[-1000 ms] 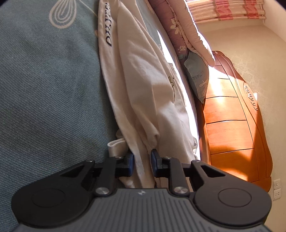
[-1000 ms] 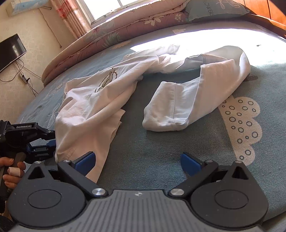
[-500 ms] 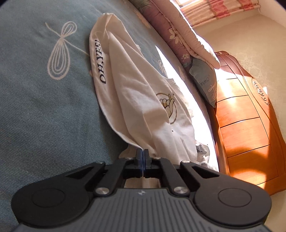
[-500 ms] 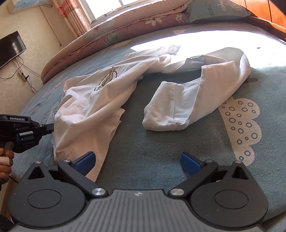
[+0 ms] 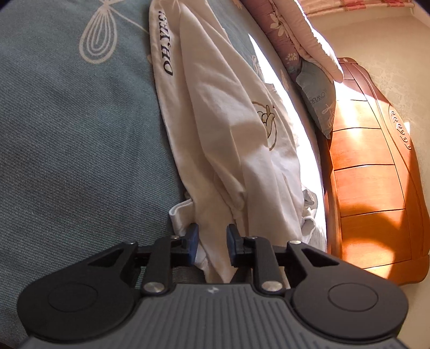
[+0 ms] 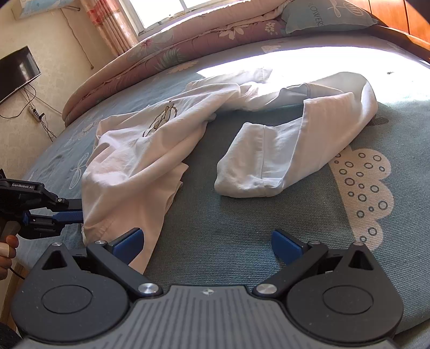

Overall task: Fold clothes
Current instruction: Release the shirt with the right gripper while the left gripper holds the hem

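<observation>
A white long-sleeved shirt (image 6: 139,150) with a hand drawing and "OH, YES!" lettering lies crumpled on the blue-green bed (image 6: 228,236). One sleeve (image 6: 282,161) curls back at the right. In the left wrist view the shirt (image 5: 228,128) stretches away from my left gripper (image 5: 211,241), whose jaws stand a little apart with the hem fabric between them. My left gripper also shows in the right wrist view (image 6: 67,212) at the shirt's near left corner. My right gripper (image 6: 205,241) is wide open and empty, low over the bed, its left finger beside the hem.
A rolled floral quilt (image 6: 188,40) and a blue pillow (image 6: 322,16) lie along the far side of the bed. A wooden headboard (image 5: 376,174) stands at the right of the left wrist view. A wall TV (image 6: 16,69) and cables are at far left.
My left gripper was shut on the hem half a second ago and its jaws have now parted slightly; the shirt has slackened. My right gripper has stayed still and open.
</observation>
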{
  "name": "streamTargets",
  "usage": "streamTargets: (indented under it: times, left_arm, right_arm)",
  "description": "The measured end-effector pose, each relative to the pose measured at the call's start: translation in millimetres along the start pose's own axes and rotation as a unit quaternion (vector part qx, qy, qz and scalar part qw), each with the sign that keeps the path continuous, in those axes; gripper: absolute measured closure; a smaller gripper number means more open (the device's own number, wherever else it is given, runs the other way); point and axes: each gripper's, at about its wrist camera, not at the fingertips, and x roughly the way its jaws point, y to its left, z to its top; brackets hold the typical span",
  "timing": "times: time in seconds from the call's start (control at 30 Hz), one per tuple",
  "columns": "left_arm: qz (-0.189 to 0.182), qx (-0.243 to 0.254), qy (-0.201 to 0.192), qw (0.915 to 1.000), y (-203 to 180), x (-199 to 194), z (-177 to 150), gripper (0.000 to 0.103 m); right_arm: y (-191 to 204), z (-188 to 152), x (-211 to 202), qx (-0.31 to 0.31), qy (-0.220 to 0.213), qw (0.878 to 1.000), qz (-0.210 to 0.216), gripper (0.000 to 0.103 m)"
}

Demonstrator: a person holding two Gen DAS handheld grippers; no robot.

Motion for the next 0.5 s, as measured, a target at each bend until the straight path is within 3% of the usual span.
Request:
streamTargets:
  times: [0.27, 0.4, 0.5]
  left_arm:
    - [0.006, -0.002, -0.019, 0.9998, 4, -10, 2, 0.074]
    - [-0.025, -0.020, -0.034, 0.9989, 7, 2, 6, 0.074]
    - [-0.059, -0.041, -0.047, 0.9963, 9, 15, 10, 0.064]
  right_arm:
    - [-1, -1, 0, 0.000, -0.002, 1.000, 0.003, 0.000]
    - [2, -1, 1, -0.012, -0.001, 1.000, -0.003, 0.000]
    - [4, -2, 2, -0.019, -0.001, 1.000, -0.008, 0.000]
